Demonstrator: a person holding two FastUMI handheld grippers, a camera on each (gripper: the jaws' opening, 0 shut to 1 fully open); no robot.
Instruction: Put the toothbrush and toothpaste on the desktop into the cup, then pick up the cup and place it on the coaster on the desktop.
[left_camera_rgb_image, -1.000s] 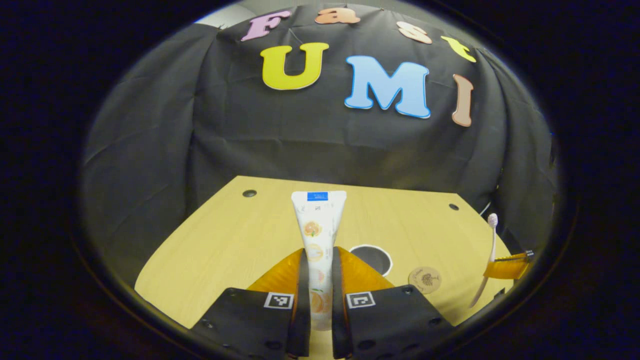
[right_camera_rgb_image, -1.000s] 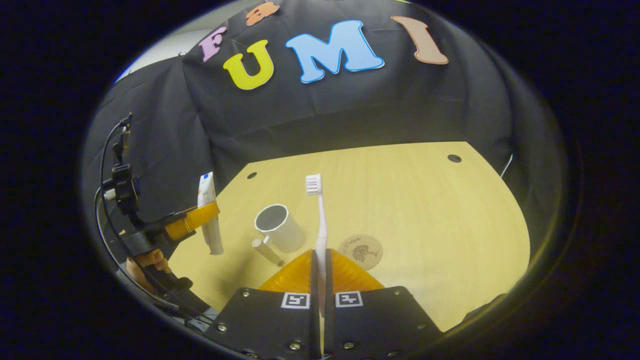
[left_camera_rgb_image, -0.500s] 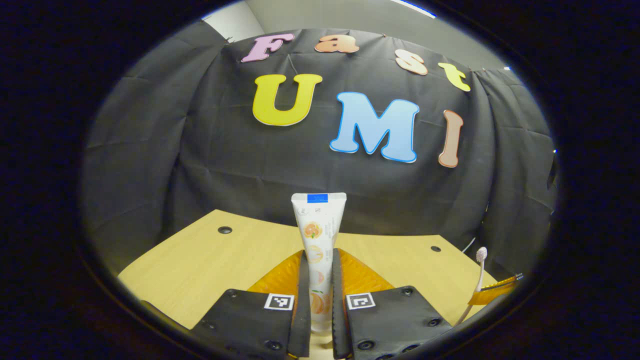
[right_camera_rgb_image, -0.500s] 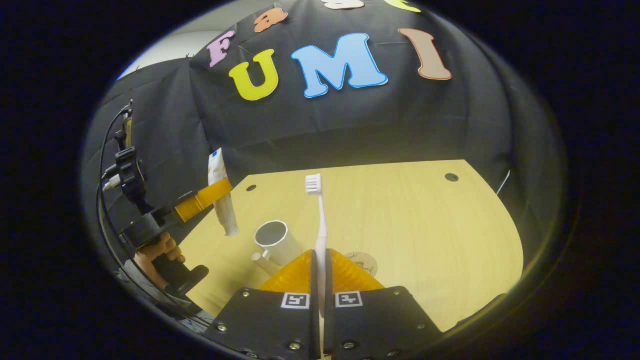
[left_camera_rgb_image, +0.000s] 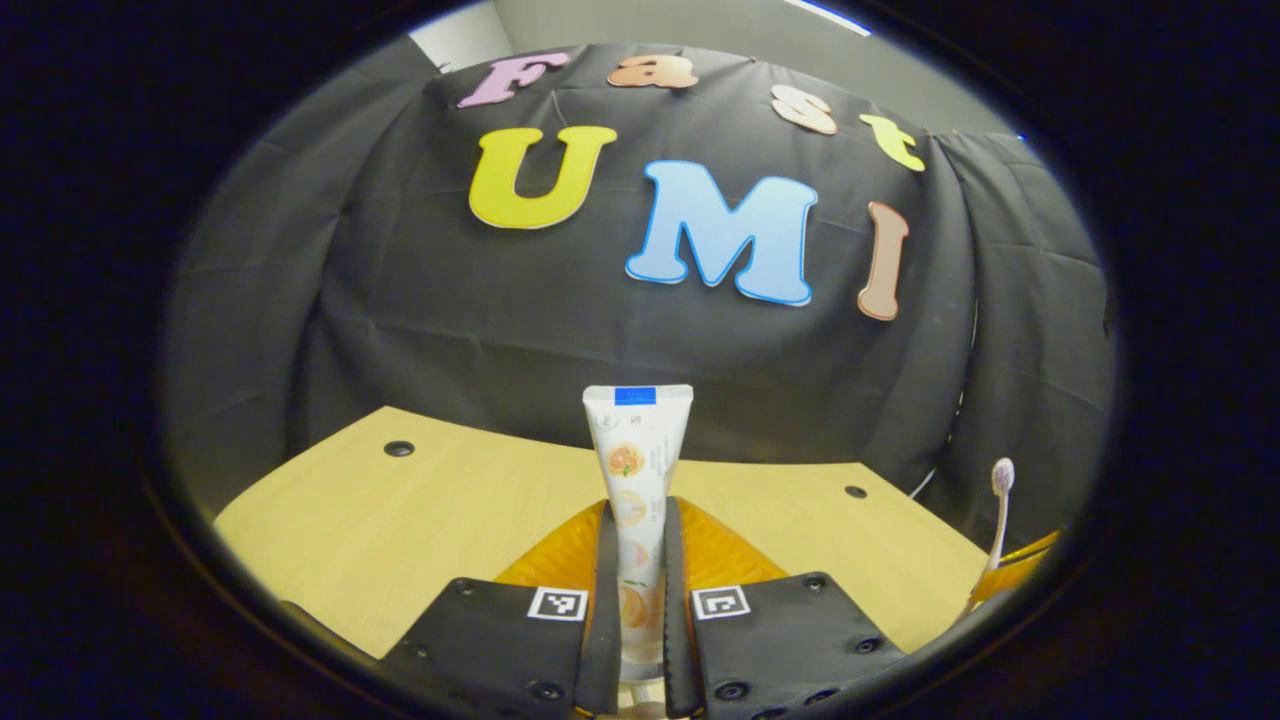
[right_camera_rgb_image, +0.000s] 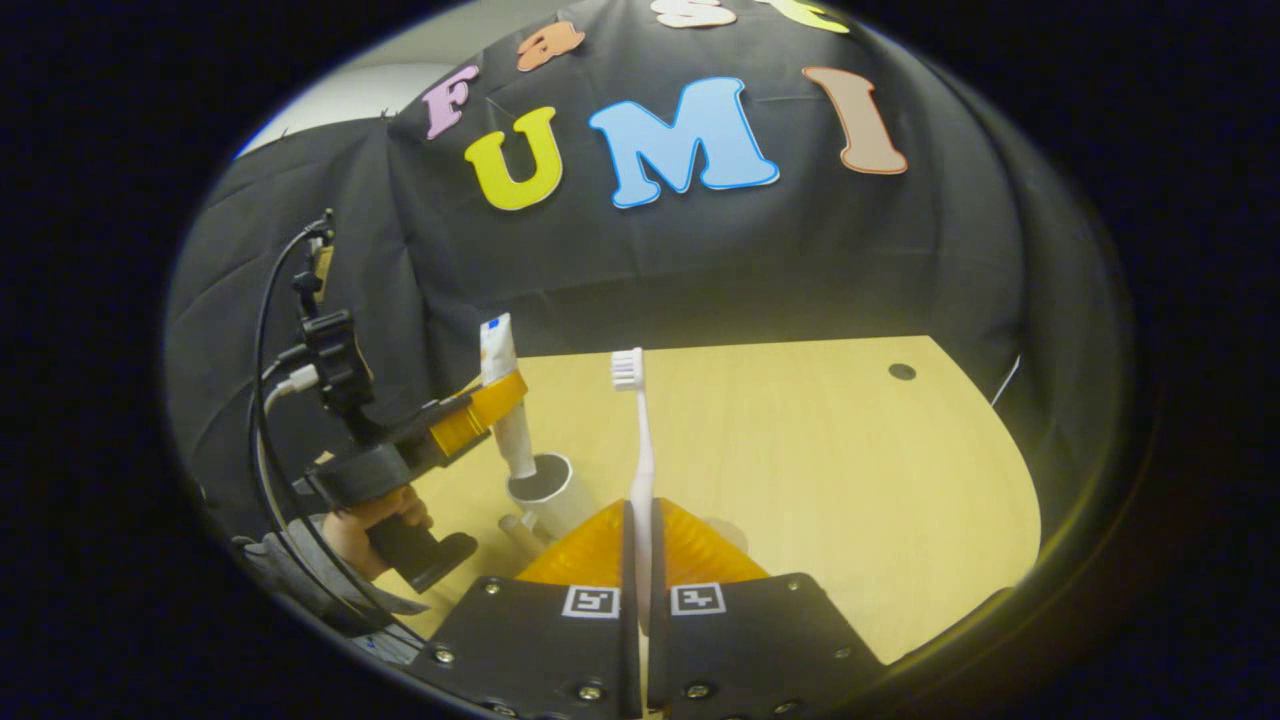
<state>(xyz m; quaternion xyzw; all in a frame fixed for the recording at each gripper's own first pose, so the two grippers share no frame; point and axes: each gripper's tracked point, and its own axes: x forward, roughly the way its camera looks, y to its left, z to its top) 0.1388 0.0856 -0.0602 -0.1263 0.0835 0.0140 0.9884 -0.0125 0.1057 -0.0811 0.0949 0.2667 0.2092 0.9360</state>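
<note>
My left gripper (left_camera_rgb_image: 634, 520) is shut on the white toothpaste tube (left_camera_rgb_image: 635, 460), which stands upright between the fingers. In the right gripper view that same left gripper (right_camera_rgb_image: 480, 405) holds the toothpaste (right_camera_rgb_image: 505, 400) right over the white cup (right_camera_rgb_image: 548, 492), the tube's lower end at the cup's mouth. My right gripper (right_camera_rgb_image: 640, 520) is shut on the pink toothbrush (right_camera_rgb_image: 637, 440), bristles up. The toothbrush (left_camera_rgb_image: 998, 510) also appears at the far right of the left gripper view. The orange fingers hide most of the coaster (right_camera_rgb_image: 728, 531).
The wooden desktop (right_camera_rgb_image: 850, 470) has small dark holes near its back corners. A hand (right_camera_rgb_image: 370, 515) grips the left gripper's handle at the desk's left edge, with cables above it. Black cloth walls the back and sides.
The left gripper carried the toothpaste rightward and down until it sits over the cup's mouth. The right gripper with the toothbrush stayed nearly still, tilting up a little.
</note>
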